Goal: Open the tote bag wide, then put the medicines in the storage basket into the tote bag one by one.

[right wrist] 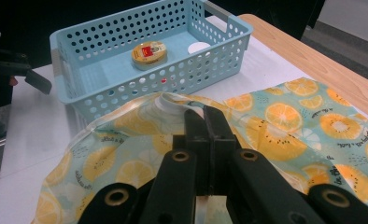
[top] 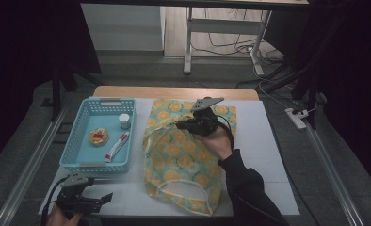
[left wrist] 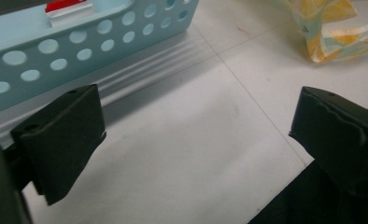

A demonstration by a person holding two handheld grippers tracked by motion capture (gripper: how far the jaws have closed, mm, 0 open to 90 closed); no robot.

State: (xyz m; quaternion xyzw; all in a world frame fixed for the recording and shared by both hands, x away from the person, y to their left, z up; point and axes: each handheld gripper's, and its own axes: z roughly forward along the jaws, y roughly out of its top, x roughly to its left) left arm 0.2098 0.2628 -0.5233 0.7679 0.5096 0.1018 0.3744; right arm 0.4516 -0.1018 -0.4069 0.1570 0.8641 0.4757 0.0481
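A teal cloth bag (top: 183,155) printed with orange slices lies on the white table cover (top: 268,141). My right gripper (top: 178,125) hovers over the bag's upper part, jaws pressed together. In the right gripper view the bag (right wrist: 289,116) rises in a ridge up to the tips of the right gripper (right wrist: 204,114), so a fold looks pinched. My left gripper (top: 106,197) rests near the table's front left corner. Its jaws stand wide apart over bare table with nothing between them, as the left gripper (left wrist: 196,126) shows in its own view.
A light blue perforated basket (top: 80,162) stands left of the bag. It holds a round tin (top: 99,136), a small white jar (top: 124,121) and a red and white tube (top: 116,146). The bag's handle (left wrist: 341,39) lies near the front edge. Beyond the cover the wooden tabletop (top: 174,92) runs along the far side.
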